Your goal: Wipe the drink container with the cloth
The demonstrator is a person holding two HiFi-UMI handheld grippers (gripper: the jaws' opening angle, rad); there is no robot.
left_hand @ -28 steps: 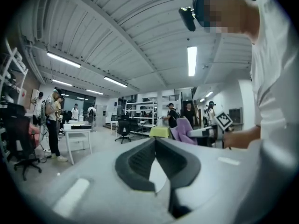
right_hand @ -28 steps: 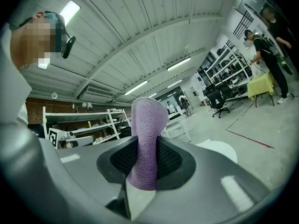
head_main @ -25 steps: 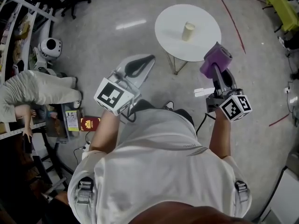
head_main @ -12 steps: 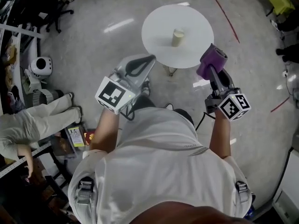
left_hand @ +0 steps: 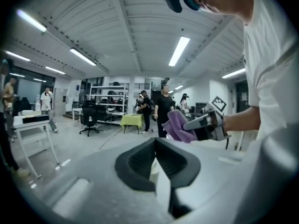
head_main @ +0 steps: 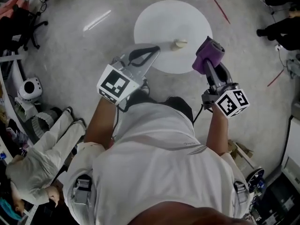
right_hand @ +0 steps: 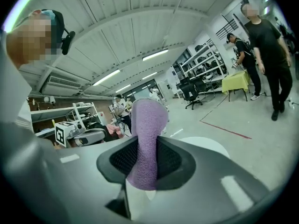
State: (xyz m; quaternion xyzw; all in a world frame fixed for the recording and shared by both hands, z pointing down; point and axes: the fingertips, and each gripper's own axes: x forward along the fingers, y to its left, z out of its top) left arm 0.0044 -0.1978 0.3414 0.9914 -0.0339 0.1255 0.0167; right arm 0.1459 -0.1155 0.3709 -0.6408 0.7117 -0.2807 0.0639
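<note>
The round white bench (head_main: 154, 22) stands on the grey floor ahead of the person, and the drink container (head_main: 179, 44), a small cream cup, sits on it toward the edge nearest the person, a little right of the bench's middle. Nothing touches the cup.

The left claw (head_main: 151, 52) hangs at the near-left rim of the bench, its tips just over that edge and pointing inward. In the left gripper view its dark pads (left_hand: 140, 164) meet at the tips and nothing is caught between them: it is clenched and empty.

The right claw (head_main: 206, 65) is at the near-right rim of the bench, to the right of the cup and apart from it. It is clenched on the purple cloth (head_main: 207, 53). In the right gripper view the cloth (right_hand: 147, 139) stands up between the pads as a thick fuzzy roll, pinched at its lower part, with its free end rising above the tips. The white bench top (right_hand: 210, 146) shows beyond it.

A red line (head_main: 216, 4) on the floor runs past the far-right side of the bench. A person in light clothes (head_main: 44, 156) is low on the floor well to the near left of the bench, and a small white rounded machine (head_main: 28, 88) stands on the floor to the bench's left.
</note>
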